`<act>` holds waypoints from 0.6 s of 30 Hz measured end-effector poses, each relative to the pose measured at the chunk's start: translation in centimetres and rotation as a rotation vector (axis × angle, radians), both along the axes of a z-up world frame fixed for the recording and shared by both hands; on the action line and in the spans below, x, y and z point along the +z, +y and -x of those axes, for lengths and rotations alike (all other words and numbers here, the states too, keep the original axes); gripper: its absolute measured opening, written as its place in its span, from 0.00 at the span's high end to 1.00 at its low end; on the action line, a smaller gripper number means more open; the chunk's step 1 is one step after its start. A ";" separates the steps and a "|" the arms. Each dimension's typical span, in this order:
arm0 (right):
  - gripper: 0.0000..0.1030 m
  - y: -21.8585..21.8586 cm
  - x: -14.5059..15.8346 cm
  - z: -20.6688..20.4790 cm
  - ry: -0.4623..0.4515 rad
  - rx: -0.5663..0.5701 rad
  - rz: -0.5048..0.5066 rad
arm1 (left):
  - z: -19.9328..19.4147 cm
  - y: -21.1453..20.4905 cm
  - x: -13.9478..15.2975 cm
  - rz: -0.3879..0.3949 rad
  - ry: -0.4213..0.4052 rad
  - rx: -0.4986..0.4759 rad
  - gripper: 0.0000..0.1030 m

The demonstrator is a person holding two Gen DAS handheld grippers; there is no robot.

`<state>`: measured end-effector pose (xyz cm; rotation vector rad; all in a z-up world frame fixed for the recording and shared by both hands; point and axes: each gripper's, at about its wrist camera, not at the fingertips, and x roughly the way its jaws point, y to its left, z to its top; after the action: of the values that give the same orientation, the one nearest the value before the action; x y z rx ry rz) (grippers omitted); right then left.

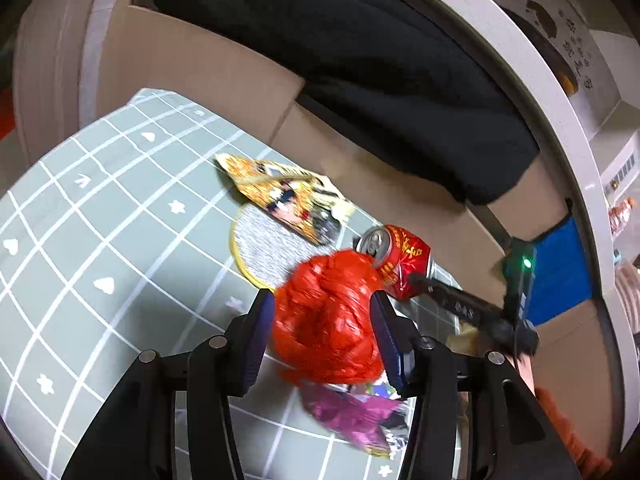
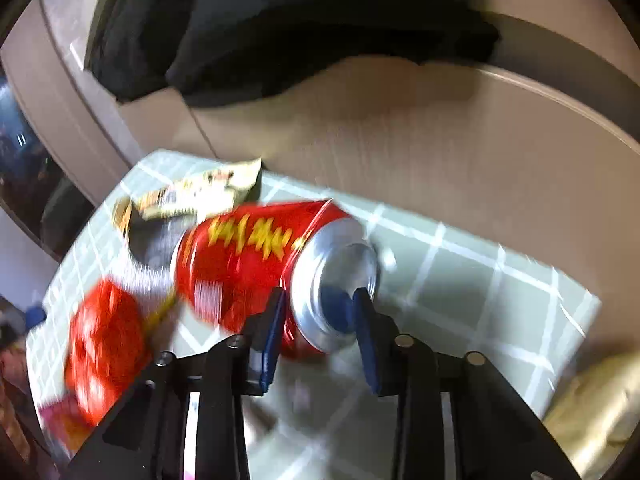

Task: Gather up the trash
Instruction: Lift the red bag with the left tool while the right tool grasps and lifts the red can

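My left gripper (image 1: 322, 326) is shut on a crumpled red plastic bag (image 1: 326, 320), held above the green grid tablecloth (image 1: 100, 220). My right gripper (image 2: 320, 316) is shut on the base end of a dented red drink can (image 2: 256, 256), lifted off the cloth; the can (image 1: 394, 260) and the right gripper (image 1: 420, 280) also show in the left wrist view. The red bag (image 2: 104, 348) shows blurred at the lower left of the right wrist view. An orange snack wrapper (image 1: 284, 196) lies on a grey round coaster (image 1: 260, 248). A purple wrapper (image 1: 356, 416) lies under the bag.
An open cardboard box (image 1: 224, 80) lined with a black bag (image 1: 360, 60) stands just behind the table; it also fills the top of the right wrist view (image 2: 400, 140). A blue object (image 1: 560, 272) sits at the right. A yellowish thing (image 2: 592, 412) lies off the table's right corner.
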<state>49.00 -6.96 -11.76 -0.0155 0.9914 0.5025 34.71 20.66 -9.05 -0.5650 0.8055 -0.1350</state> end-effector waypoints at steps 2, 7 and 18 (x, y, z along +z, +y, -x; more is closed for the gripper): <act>0.71 -0.9 0.2 2.0 0.000 0.006 0.012 | -0.4 -1.2 -0.4 -0.015 0.015 -0.022 0.50; 0.71 -3.5 0.7 5.5 -0.001 -0.006 -0.006 | -1.7 -3.6 -1.8 -0.109 0.067 -0.022 0.50; 0.64 -6.0 1.8 8.4 -0.068 -0.018 -0.049 | -3.2 -3.4 -4.2 -0.001 0.149 0.019 0.48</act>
<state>40.61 -12.99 -9.93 0.0199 0.9121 0.5068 37.88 17.25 -13.21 -0.5864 0.9445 -0.0757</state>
